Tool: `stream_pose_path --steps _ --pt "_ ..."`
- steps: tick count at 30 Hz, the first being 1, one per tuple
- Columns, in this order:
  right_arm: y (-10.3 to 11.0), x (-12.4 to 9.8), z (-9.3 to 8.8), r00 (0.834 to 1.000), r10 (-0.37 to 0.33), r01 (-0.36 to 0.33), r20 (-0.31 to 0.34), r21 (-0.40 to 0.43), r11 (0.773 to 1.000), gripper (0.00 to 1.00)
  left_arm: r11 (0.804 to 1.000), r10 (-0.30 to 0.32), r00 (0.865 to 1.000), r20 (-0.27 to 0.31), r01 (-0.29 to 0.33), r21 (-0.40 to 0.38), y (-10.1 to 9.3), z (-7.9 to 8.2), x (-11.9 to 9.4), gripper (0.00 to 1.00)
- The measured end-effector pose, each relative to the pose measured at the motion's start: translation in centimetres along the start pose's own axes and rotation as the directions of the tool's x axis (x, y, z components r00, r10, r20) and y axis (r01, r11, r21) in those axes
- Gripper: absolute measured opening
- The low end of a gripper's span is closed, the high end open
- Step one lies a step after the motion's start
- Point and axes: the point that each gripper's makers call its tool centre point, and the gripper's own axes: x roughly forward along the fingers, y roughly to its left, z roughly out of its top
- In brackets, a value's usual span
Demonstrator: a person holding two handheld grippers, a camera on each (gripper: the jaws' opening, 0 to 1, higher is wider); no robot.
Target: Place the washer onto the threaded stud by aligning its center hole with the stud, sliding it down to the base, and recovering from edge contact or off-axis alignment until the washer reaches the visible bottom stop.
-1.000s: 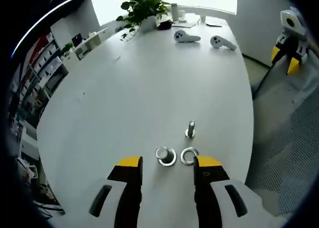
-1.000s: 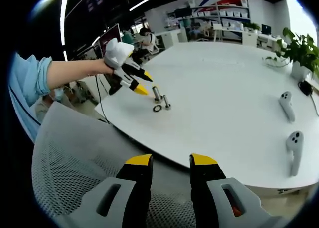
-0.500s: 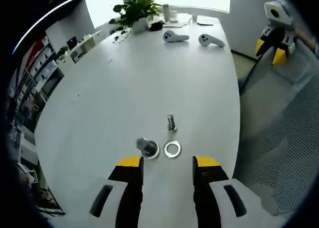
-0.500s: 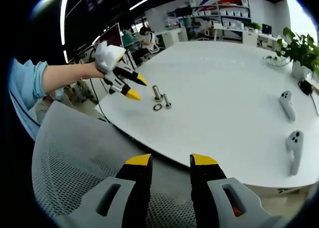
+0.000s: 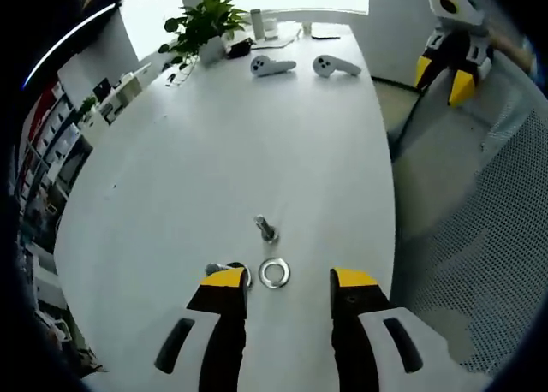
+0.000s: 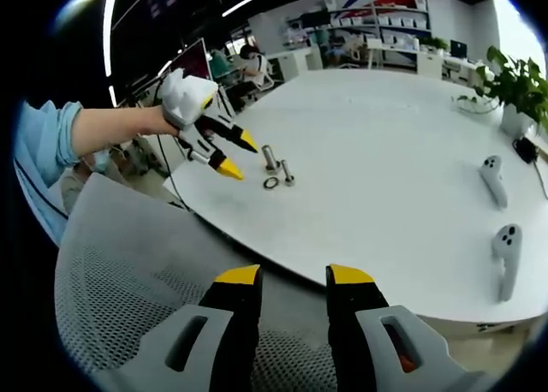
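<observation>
Between the parted jaws of the left gripper (image 5: 280,289), left gripper view: washer (image 5: 274,273) lies flat on the white table (image 5: 214,152), unheld. Small threaded stud (image 5: 265,229) stands upright just beyond it, apart. A second, stouter metal piece (image 5: 217,270) sits half hidden by the left jaw tip; what it is, cannot tell. Right gripper (image 5: 448,56) hangs far off over a mesh chair.

Right gripper view: own jaws of the right gripper (image 6: 286,276) spread, nothing between them. Left gripper (image 6: 233,157) hovers just beside the washer (image 6: 271,184) and the stud (image 6: 287,175).

Judgement: washer looks thin, rigid, light, slick steel lying flush on a smooth top, so hard to get under. Pinch across the outer rim, leaving the centre hole clear.
</observation>
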Motion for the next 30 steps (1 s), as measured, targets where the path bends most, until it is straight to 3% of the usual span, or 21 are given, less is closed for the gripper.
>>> stream_pose_path --steps 6,12,14,18,23,30 --pt "-0.1 -0.1 0.1 1.0 -0.008 0.008 0.012 0.012 1.0 0.32 0.998 -0.039 0.999 -0.036 0.037 -0.043 0.7 -1.0 2.3 0.36" --pt "0.0 -0.1 0.1 1.0 -0.003 0.003 0.02 0.018 1.0 0.32 0.996 -0.091 0.99 -0.104 0.089 -0.016 1.0 -2.2 4.5 0.3" --pt "0.0 -0.1 0.1 1.0 -0.001 0.001 0.016 0.015 1.0 0.32 0.996 -0.083 0.988 -0.13 0.087 0.029 1.6 -2.5 5.0 0.28" --pt "0.0 0.0 0.1 1.0 0.002 -0.002 0.018 0.017 1.0 0.31 0.993 -0.107 0.982 -0.158 0.114 0.036 1.6 -2.8 5.8 0.24" --pt "0.0 0.0 0.1 1.0 0.002 -0.002 0.017 0.018 1.0 0.31 0.977 -0.09 0.968 -0.234 0.132 0.168 1.6 -3.6 6.2 0.25" --pt "0.1 0.1 0.1 1.0 0.008 -0.008 0.009 0.01 1.0 0.31 0.983 -0.098 0.968 -0.231 0.13 0.129 1.7 -3.2 6.3 0.27"
